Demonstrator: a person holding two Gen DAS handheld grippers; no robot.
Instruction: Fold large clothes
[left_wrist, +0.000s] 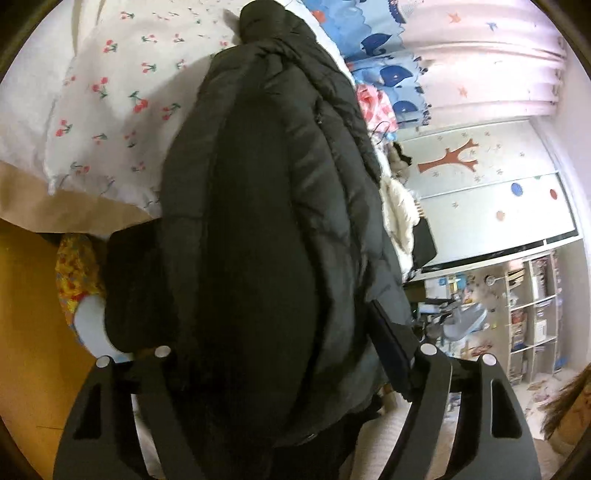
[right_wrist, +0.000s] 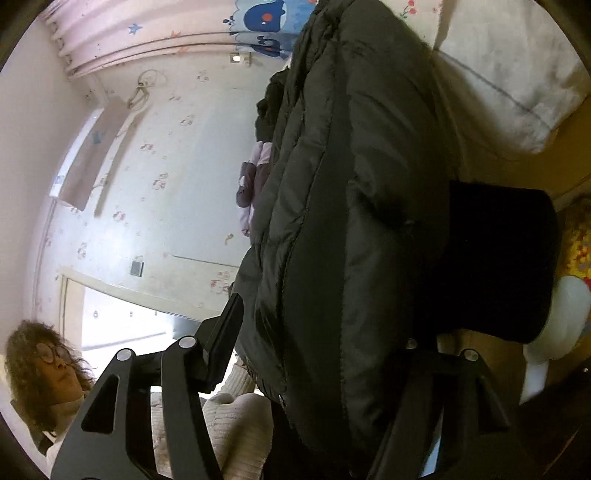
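You hold black puffer jacket (left_wrist: 266, 221) bunched between fingers of both claws: left claw (left_wrist: 266, 295) clenched on it, right claw (right_wrist: 351, 295) likewise. Step, by my read: lifting folded bulk over bed (left_wrist: 110, 92). Next: lower flat, release evenly. Left view alone shows shelves (left_wrist: 532, 314); right view alone shows your face (right_wrist: 48, 365).

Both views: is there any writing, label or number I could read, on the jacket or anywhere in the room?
None can be read.
Jacket: no label or brand shows.
Shelves: boxes and books, print too small and blurred.
Wall: only small flower-like prints, no words.
Curtain: stars and whale pictures, no text.
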